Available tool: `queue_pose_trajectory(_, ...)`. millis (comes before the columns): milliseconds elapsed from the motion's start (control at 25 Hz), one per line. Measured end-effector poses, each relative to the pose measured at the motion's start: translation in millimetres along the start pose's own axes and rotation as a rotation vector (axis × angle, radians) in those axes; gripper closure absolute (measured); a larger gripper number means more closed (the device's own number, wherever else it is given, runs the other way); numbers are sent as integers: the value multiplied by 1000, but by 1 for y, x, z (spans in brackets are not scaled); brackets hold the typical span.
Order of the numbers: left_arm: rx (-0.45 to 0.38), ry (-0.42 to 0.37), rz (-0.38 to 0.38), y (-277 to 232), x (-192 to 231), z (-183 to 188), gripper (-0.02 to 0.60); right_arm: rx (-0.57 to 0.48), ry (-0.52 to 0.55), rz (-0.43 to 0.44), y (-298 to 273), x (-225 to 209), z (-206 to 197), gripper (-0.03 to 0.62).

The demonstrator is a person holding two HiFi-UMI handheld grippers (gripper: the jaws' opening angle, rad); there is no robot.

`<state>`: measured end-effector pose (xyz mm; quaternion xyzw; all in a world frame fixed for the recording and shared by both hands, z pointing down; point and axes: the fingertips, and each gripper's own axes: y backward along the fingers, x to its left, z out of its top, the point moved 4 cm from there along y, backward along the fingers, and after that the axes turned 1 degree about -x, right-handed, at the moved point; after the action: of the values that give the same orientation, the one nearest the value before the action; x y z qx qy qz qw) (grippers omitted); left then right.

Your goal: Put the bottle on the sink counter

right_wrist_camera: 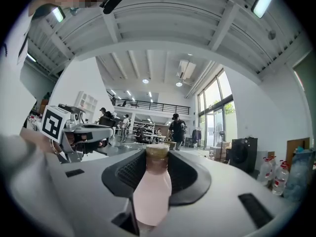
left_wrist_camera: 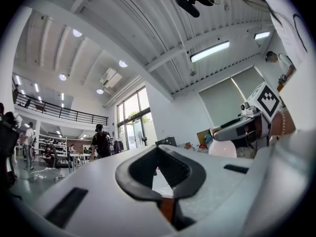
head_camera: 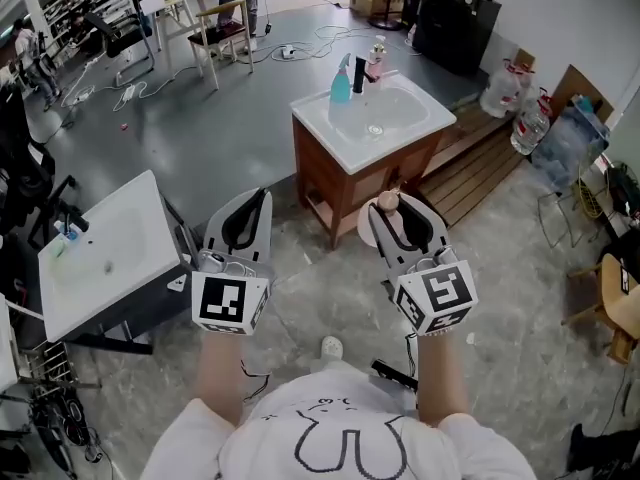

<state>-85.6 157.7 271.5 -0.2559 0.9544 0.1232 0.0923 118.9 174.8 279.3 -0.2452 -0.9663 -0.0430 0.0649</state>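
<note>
Head view, setting: workshop floor seen from above, with a wooden sink cabinet (head_camera: pixel 345 173) ahead. Its white tabletop (head_camera: pixel 425 123) carries a basin, a black tap (head_camera: pixel 359 74), a blue spray bottle (head_camera: pixel 342 80) and a pink pump bottle (head_camera: pixel 377 61) along the back edge.
Head view, second sink (head_camera: pixel 100 258): white unit low at the left, well apart from the cabinet.
Head view, left gripper (head_camera: pixel 263 196): held out in front of the person, fingers drawn together at the tips, nothing between them.
Head view, right gripper (head_camera: pixel 392 208): beside the left one, pointing toward the cabinet, with the bottle (head_camera: pixel 387 203) between its fingers.
Head view, bottle position: in the air, short of the cabinet, not touching the tabletop.
Left gripper view, fingers: black pads meet at the far tips in a closed, empty loop.
Left gripper view, right edge: the right gripper with its marker cube (left_wrist_camera: pixel 269 98), the pale pink bottle in it.
Right gripper view, fingers: partway apart, pressed on both sides of the pale pink bottle, its tan cap pointing away from the camera.
Right gripper view, left edge: the left gripper.
Right gripper view, background: people (right_wrist_camera: pixel 175 127) by tables, tall windows.
</note>
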Motion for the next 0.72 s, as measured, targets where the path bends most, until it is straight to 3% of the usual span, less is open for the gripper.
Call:
queue_pose_trajectory(280, 13, 5, 36, -75, 7, -18, 572, 17, -6, 32, -54, -64, -15, 444)
queue_pose_trajectory(720, 37, 5, 47, -130, 16, -39, 572, 32, -29, 53, -96, -107, -35, 444)
